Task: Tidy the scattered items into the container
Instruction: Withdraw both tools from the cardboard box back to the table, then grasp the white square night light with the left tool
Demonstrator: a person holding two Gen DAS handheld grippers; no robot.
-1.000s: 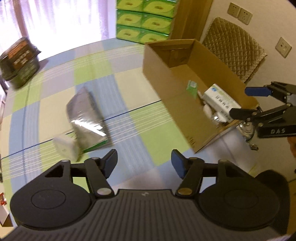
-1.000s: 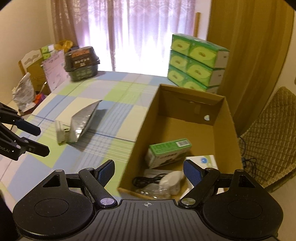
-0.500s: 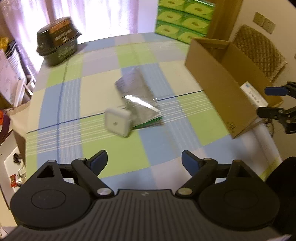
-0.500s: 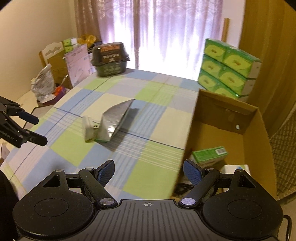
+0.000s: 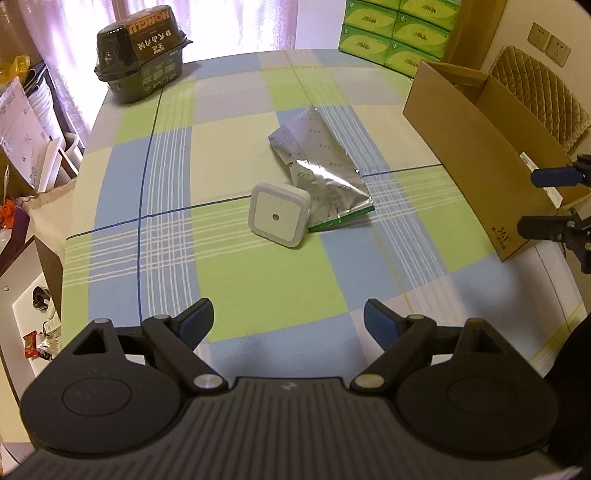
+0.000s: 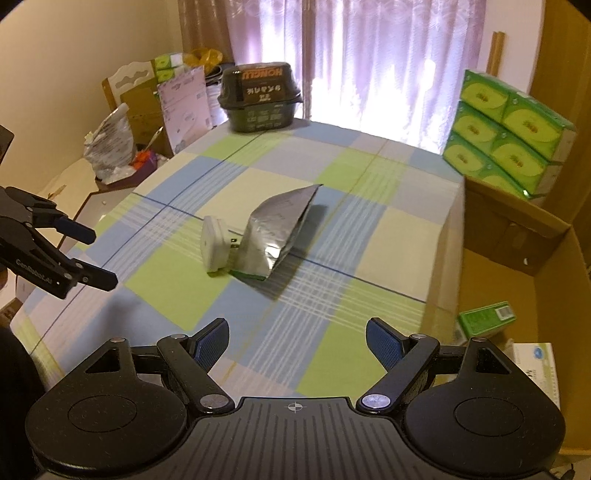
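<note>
Over the checked tablecloth [image 5: 258,295], from the left wrist view, the left gripper [image 5: 288,323] hangs with its jaws spread wide, gripping nothing. Dead ahead on the blue, green and cream squares lies a white square plug-in light [image 5: 279,216], touching a crumpled silver foil pouch [image 5: 321,170]. Off to the right stands the open cardboard box [image 5: 476,147], the right gripper [image 5: 543,199] beside its near corner. A dark lidded food tub [image 5: 142,66] sits at the far left edge, green tissue packs [image 5: 395,29] stacked beyond.

Switching to the right wrist view: the right gripper [image 6: 295,341] also gapes, empty. The light [image 6: 213,243] stands on edge against the pouch [image 6: 277,236]. Inside the box [image 6: 517,236] rests a green carton [image 6: 485,319]. Curtains [image 6: 369,55] glow behind; clutter [image 6: 147,122] crowds the left wall.
</note>
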